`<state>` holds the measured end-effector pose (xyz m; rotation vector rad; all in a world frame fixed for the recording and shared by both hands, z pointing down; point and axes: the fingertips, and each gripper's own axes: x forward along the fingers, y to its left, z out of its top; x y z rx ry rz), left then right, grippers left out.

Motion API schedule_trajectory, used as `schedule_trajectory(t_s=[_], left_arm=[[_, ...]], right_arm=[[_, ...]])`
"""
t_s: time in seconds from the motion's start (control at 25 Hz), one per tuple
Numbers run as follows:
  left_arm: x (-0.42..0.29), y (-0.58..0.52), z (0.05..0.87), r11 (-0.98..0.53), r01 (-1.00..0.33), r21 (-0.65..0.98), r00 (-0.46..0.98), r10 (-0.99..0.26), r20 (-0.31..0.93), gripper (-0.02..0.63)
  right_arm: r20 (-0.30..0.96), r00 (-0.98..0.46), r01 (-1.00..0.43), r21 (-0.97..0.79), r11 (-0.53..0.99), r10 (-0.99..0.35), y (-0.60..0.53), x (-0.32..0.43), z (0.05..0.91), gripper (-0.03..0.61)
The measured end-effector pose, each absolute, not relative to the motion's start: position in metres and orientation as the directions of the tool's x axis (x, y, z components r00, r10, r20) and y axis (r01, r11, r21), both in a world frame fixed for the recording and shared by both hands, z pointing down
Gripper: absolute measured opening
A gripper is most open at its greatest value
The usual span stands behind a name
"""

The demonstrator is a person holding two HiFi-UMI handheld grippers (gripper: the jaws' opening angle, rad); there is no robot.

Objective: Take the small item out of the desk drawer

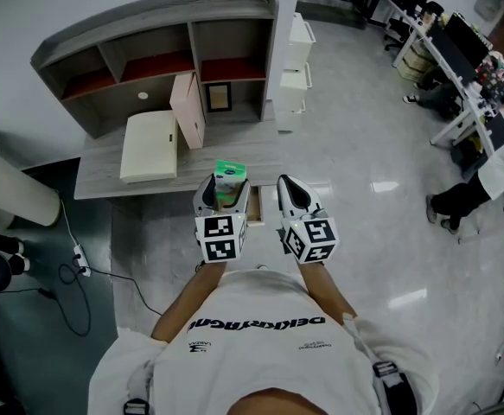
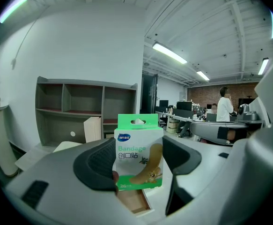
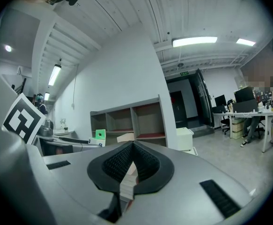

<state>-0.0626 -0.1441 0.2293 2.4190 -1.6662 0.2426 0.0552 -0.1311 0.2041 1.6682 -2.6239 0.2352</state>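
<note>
Surface (image 1: 105, 180): its front edge lies just below both of your grippers.
Drawer (image 2: 135, 204): open at that front edge, under the box; if you slip, the box likely falls into it.
Right gripper (image 1: 293, 199): jaws pressed together, empty; close enough to bump your left.
Left gripper (image 1: 225, 190): jaws clamped on the box's sides.
Bandage box (image 2: 138, 149): upright, clear of the drawer; squeezing harder may crush the thin card.

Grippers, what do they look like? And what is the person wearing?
The left gripper and right gripper are light grey shells with black ribbed pads inside the jaws. Each carries a white cube printed with black square markers. The person wears a white T-shirt with dark lettering and dark shoulder straps.
</note>
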Motion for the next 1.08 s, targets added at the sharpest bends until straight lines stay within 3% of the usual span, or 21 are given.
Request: schedule_trajectory(t_s=[1.08], left_arm=[[-0.075,-0.149,0.223,-0.308,-0.95,0.049,0.312,-0.936,0.163,0.325]], right_arm=[[0.091,-0.439,-0.898,-0.084,0.432,-0.894,-0.14,0.054,0.205,0.031]])
